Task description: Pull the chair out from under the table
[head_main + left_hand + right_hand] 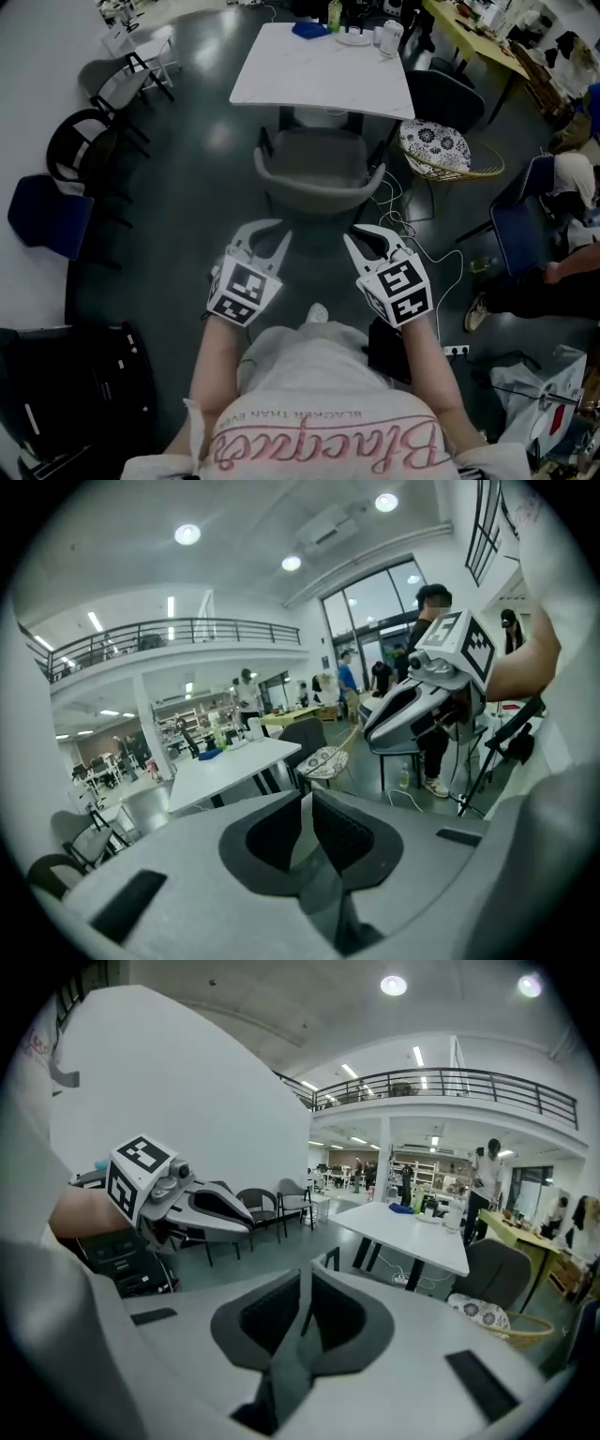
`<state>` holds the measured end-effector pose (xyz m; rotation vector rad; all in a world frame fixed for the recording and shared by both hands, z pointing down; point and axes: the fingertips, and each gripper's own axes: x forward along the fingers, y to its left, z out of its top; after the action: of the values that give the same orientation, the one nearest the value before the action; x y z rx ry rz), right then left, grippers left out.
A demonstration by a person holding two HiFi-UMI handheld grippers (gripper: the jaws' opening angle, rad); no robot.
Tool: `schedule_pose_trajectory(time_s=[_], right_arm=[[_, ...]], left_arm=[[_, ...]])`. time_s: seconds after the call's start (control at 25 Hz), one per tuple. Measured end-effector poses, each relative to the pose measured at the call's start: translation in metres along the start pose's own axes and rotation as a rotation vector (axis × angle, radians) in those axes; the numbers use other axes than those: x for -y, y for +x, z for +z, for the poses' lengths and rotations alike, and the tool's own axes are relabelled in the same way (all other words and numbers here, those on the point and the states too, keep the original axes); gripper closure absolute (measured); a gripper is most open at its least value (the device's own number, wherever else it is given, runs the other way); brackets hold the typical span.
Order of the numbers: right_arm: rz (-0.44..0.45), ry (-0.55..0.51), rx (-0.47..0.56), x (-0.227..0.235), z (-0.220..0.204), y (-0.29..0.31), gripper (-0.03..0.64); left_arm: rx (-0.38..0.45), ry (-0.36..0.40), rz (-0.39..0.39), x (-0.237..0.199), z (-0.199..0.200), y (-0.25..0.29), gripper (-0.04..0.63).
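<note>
The left claw [274, 238] is pinched shut and holds nothing. The right claw [360, 242] is shut and empty too. The gray chair [314, 176] sits tucked under the white table [319, 70], apart from both claws. No claw has grabbed it yet, so all the pulling is left.

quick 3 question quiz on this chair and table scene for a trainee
1. True or false: the left gripper is gripping the grey chair.
2. The grey chair stands: A) at the near edge of the white table; B) tipped on its side; C) on top of the table.
3. Fill in: the jaws of the right gripper are ____.
Key: 1 false; 2 A; 3 shut.
</note>
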<state>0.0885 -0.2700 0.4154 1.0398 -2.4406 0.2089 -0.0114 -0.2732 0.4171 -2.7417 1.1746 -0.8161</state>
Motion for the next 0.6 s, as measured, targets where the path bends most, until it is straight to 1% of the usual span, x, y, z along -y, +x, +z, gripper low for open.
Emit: schedule_pose_trajectory(time_s=[0.04,0.08,0.16,0.24,0.32,0.44,0.6], right_arm=[[0.008,-0.012,-0.010,0.005,-0.001,0.006,0.609],[0.017,-0.022,-0.016,0.010,-0.002,0.011,0.609],[0.052,-0.044,-0.041,0.015,-0.006,0.020,0.598],[0.118,-0.073,-0.106,0.014,-0.016,0.030,0.426],[0.162,-0.110,-0.176,0.014,-0.027,0.041,0.403],[0.170,-0.137,-0.216,0.026,-0.033,0.057,0.405],[0.186,-0.120,-0.245,0.048,-0.041,0.082,0.404]], left_arm=[[-0.017,0.010,-0.007,-0.003,-0.003,0.005,0.584],[-0.035,0.019,-0.016,-0.006,-0.007,0.010,0.569],[-0.077,0.043,-0.045,-0.008,-0.013,0.021,0.475],[-0.131,0.084,-0.079,-0.009,-0.021,0.031,0.432],[-0.184,0.138,-0.114,-0.011,-0.030,0.040,0.423],[-0.242,0.203,-0.175,-0.017,-0.042,0.058,0.422],[-0.292,0.229,-0.227,-0.037,-0.059,0.086,0.422]])
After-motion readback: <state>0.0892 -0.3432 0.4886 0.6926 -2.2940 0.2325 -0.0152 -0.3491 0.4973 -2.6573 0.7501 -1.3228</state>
